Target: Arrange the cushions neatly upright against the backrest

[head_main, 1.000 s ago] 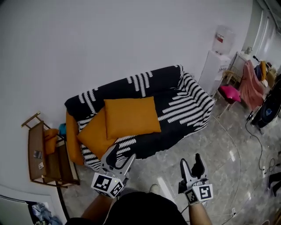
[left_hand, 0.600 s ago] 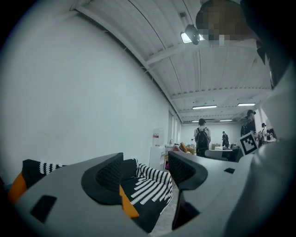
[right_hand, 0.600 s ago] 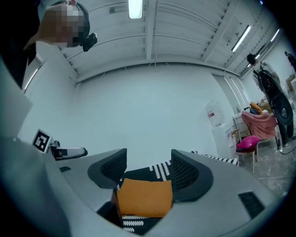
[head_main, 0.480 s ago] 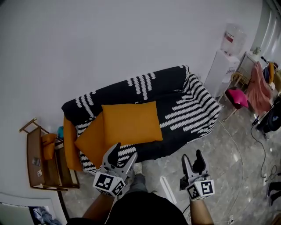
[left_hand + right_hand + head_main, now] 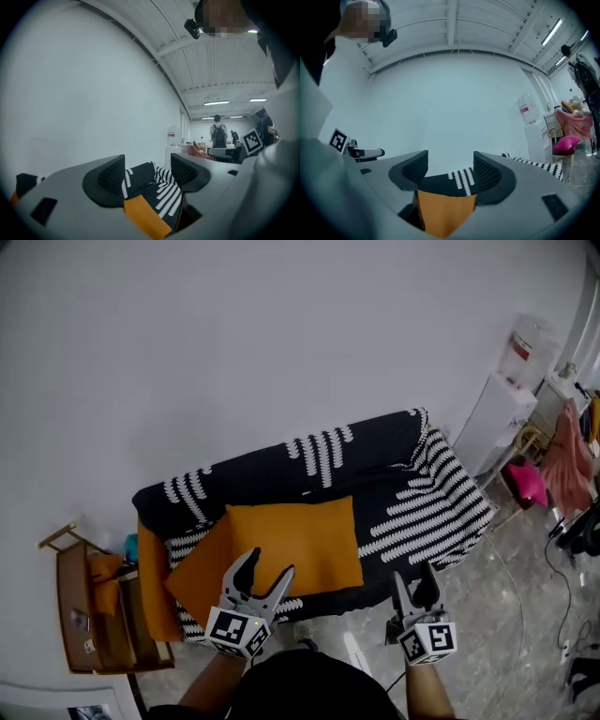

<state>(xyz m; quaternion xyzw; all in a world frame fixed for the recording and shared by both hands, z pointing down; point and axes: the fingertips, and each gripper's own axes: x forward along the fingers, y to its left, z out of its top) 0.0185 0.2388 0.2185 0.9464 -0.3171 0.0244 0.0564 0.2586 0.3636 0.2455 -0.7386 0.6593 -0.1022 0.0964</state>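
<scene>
A black sofa [image 5: 394, 451] with white stripe patterns stands against the white wall. Two orange cushions lie flat on its seat: a large one [image 5: 309, 540] on top, and a second [image 5: 192, 568] under it, poking out to the left. My left gripper [image 5: 264, 570] is open, hovering just in front of the sofa's front edge over the cushions' near side. My right gripper [image 5: 414, 579] is open too, near the sofa's front at the right. Through the open jaws, the left gripper view shows a cushion [image 5: 145, 216] and the right gripper view an orange cushion [image 5: 443, 211]. Neither gripper holds anything.
A wooden side rack [image 5: 89, 610] with orange cloth stands left of the sofa. A white water dispenser [image 5: 506, 409] and a pink stool [image 5: 530, 484] stand at the right, with clothes on a chair beyond. The floor is glossy tile. People stand far off in the room.
Both grippers and the head camera have moved toward the sofa; the cushions now sit just ahead of the jaws. The cushions have not moved.
</scene>
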